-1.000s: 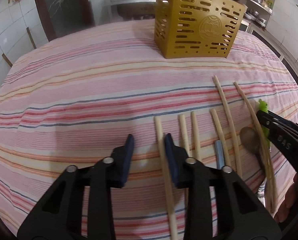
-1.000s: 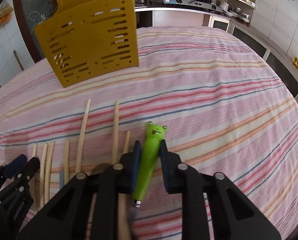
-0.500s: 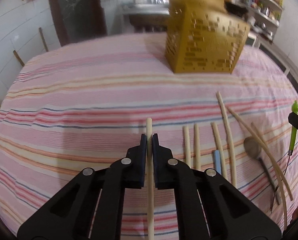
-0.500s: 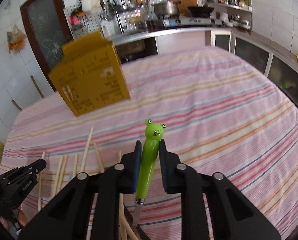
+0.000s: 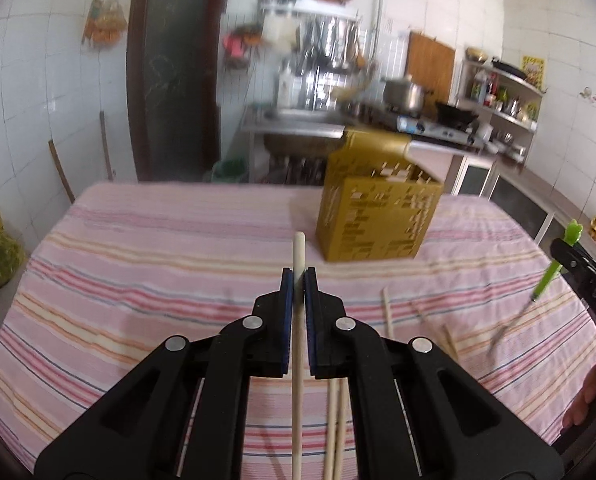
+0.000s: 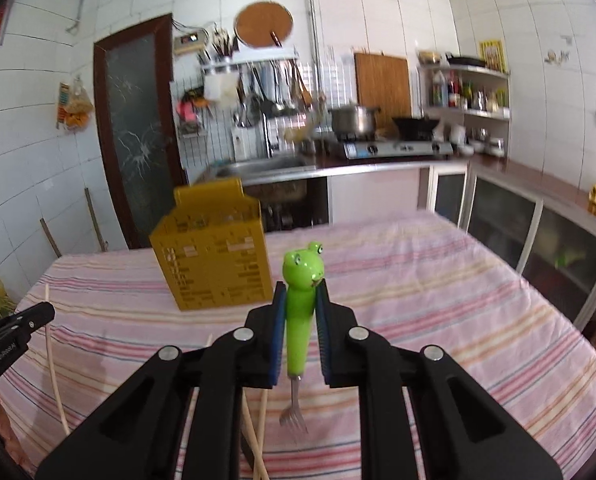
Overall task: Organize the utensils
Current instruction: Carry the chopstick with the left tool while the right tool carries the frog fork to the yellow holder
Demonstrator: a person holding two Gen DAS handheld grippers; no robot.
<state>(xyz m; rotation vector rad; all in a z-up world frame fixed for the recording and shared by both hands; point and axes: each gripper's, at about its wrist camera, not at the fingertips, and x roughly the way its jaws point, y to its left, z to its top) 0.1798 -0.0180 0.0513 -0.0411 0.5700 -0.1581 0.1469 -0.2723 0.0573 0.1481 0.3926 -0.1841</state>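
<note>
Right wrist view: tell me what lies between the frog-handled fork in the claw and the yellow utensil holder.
Nothing: in the right wrist view only bare striped tablecloth separates the frog-handled fork from the yellow utensil holder.

A home kitchen: white tiled walls (image 6: pixel 378 20), a gas stove (image 6: pixel 398 148) carrying a steel pot (image 6: pixel 352 118) and a dark wok (image 6: pixel 414 124), a sink (image 6: pixel 266 166) under a rack of hanging ladles (image 6: pixel 266 84), shelves of bottles (image 6: pixel 466 94), and a bench under a striped cloth (image 6: pixel 438 280).
</note>
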